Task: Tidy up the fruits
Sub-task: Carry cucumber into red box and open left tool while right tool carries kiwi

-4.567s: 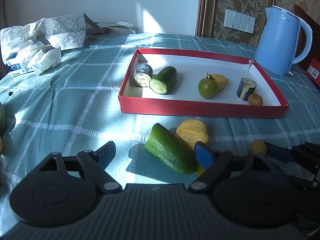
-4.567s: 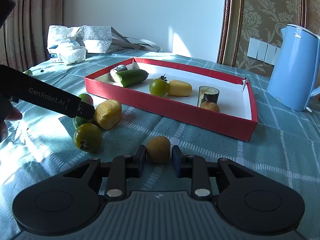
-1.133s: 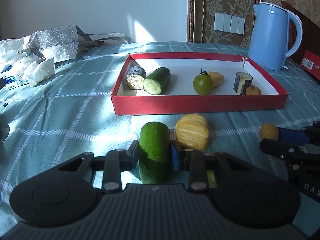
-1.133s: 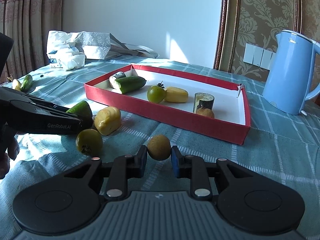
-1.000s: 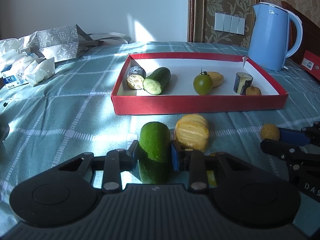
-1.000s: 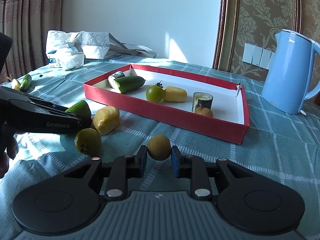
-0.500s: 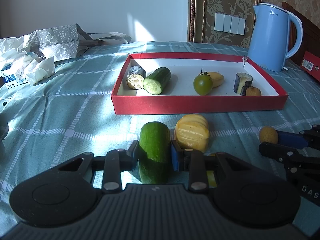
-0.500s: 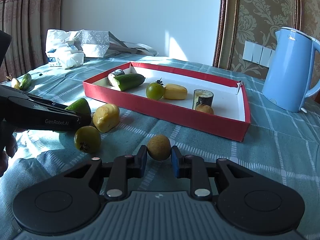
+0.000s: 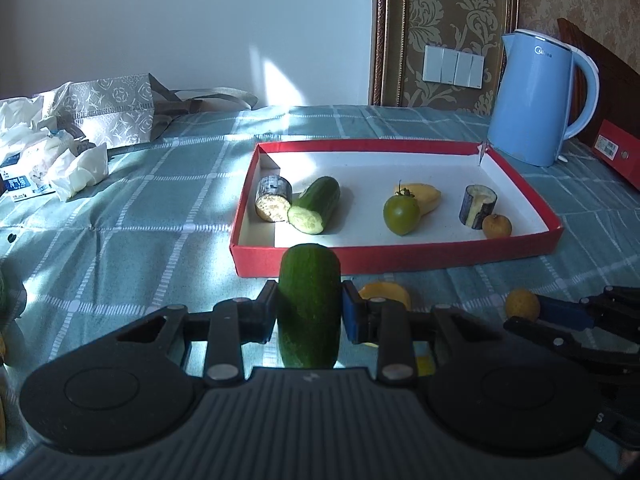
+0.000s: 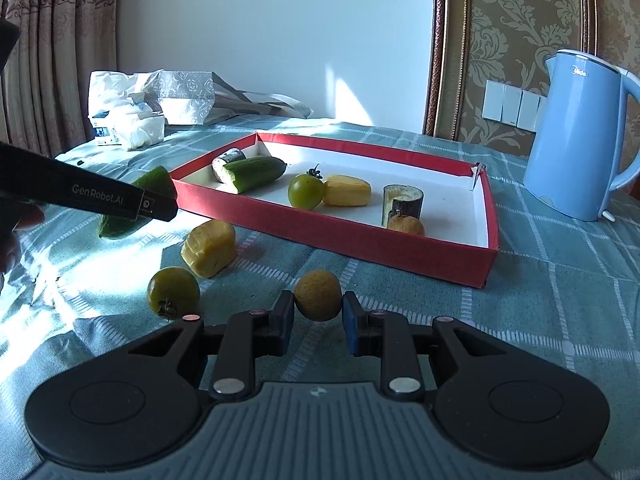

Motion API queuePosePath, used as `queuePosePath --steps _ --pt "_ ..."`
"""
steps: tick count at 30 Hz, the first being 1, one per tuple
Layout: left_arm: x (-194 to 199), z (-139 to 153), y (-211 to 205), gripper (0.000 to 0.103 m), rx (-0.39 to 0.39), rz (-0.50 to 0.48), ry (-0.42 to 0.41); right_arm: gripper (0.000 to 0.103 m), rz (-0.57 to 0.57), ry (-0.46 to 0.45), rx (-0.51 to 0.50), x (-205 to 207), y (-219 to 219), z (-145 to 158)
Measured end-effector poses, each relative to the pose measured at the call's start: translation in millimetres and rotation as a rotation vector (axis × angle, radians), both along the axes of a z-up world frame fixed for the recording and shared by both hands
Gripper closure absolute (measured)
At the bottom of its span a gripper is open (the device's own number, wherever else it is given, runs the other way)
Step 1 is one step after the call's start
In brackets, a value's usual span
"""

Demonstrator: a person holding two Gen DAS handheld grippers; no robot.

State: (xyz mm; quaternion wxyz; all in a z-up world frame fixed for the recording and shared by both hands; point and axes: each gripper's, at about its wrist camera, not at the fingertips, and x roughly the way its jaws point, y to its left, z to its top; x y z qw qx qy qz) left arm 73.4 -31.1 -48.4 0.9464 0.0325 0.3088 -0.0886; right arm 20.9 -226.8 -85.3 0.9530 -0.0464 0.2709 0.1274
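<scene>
My left gripper [image 9: 309, 310] is shut on a green cucumber half [image 9: 309, 304], held above the cloth just in front of the red tray [image 9: 400, 262]. In the right wrist view that cucumber half [image 10: 154, 182] sits lifted at the left beside the tray's near corner. My right gripper [image 10: 318, 314] is shut on a small brown round fruit [image 10: 319, 294], low over the cloth. The tray [image 10: 340, 232] holds two eggplant pieces, a cucumber half [image 9: 316, 210], a green tomato [image 9: 401, 215], a yellow piece and a small brown fruit. A yellow peeled piece [image 10: 209, 248] and a green tomato [image 10: 173, 292] lie loose on the cloth.
A blue electric kettle [image 9: 540, 96] stands behind the tray's right end. A patterned bag and crumpled tissues [image 9: 76, 168] lie at the back left. A red box [image 9: 618, 152] sits at the far right edge. The teal checked cloth [image 9: 120, 240] covers the whole surface.
My left gripper has risen with the cucumber half, which now stands higher against the tray's front wall. The right gripper and its brown fruit have stayed put.
</scene>
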Motion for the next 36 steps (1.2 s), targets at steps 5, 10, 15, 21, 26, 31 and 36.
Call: queuePosePath --steps 5,10,15,21,26,31,36 --pt "35 21 -20 0.074 0.004 -0.061 -0.032 0.077 -0.035 0.000 0.014 1 -12 5" --pt "75 18 -40 0.074 0.015 -0.096 -0.017 0.077 -0.077 0.002 0.019 -2 -28 10" --pt "103 4 -53 0.074 0.025 -0.104 0.028 0.077 -0.101 0.007 0.016 -4 -40 12" --pt "117 -7 -56 0.074 0.016 -0.098 0.053 0.077 -0.118 0.020 0.018 -1 -48 10" --pt "118 -8 -57 0.073 0.020 -0.111 0.043 0.077 -0.112 0.025 0.021 4 -48 10" --pt "108 2 -51 0.042 0.030 -0.061 -0.007 0.077 -0.085 -0.002 0.010 9 -42 19" --pt "77 22 -38 0.034 0.070 -0.035 -0.094 0.077 -0.053 -0.037 0.004 19 -33 34"
